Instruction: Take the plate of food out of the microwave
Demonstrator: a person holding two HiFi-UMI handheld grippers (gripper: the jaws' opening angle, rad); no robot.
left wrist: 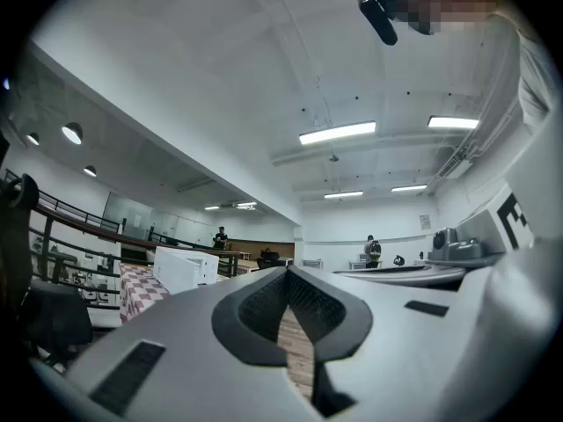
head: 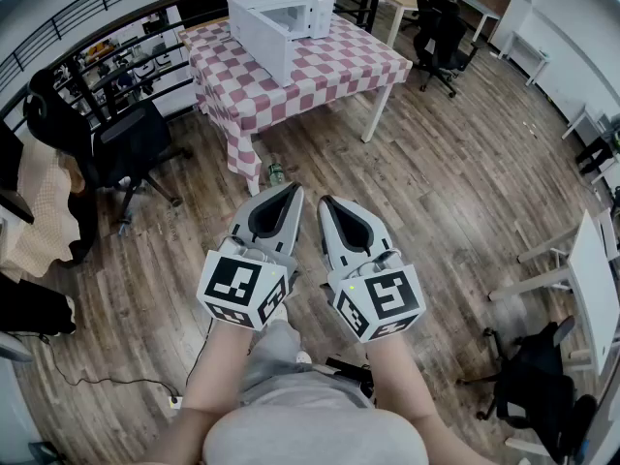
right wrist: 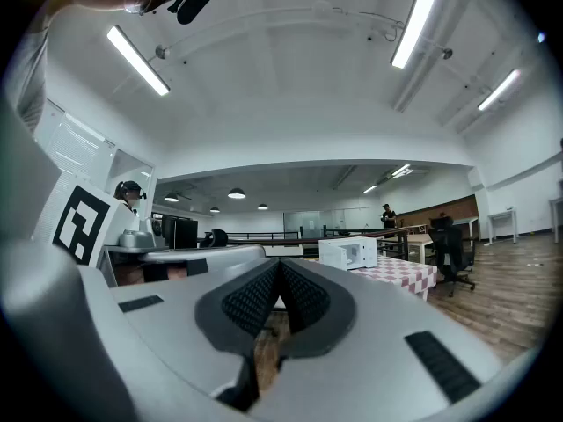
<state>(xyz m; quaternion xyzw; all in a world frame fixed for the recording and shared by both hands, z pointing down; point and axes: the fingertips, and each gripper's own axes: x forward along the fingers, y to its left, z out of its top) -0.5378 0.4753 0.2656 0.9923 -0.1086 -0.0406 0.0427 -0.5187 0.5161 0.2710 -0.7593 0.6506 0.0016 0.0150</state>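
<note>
A white microwave (head: 276, 19) stands on a table with a red-and-white checked cloth (head: 320, 66) far ahead of me, its door swung open toward the front. No plate shows inside from here. The microwave (left wrist: 185, 269) appears small at the left of the left gripper view, and the microwave (right wrist: 348, 252) sits right of centre in the right gripper view. My left gripper (head: 294, 190) and right gripper (head: 326, 202) are held side by side low over the wooden floor, well short of the table. Both are shut with nothing between the jaws.
A black office chair (head: 131, 148) stands left of the table, and more chairs (head: 441, 32) sit behind it at the right. A railing (head: 116, 37) runs behind the table. A small object (head: 276, 173) lies on the floor by the table leg. White desks (head: 596, 279) are at the far right.
</note>
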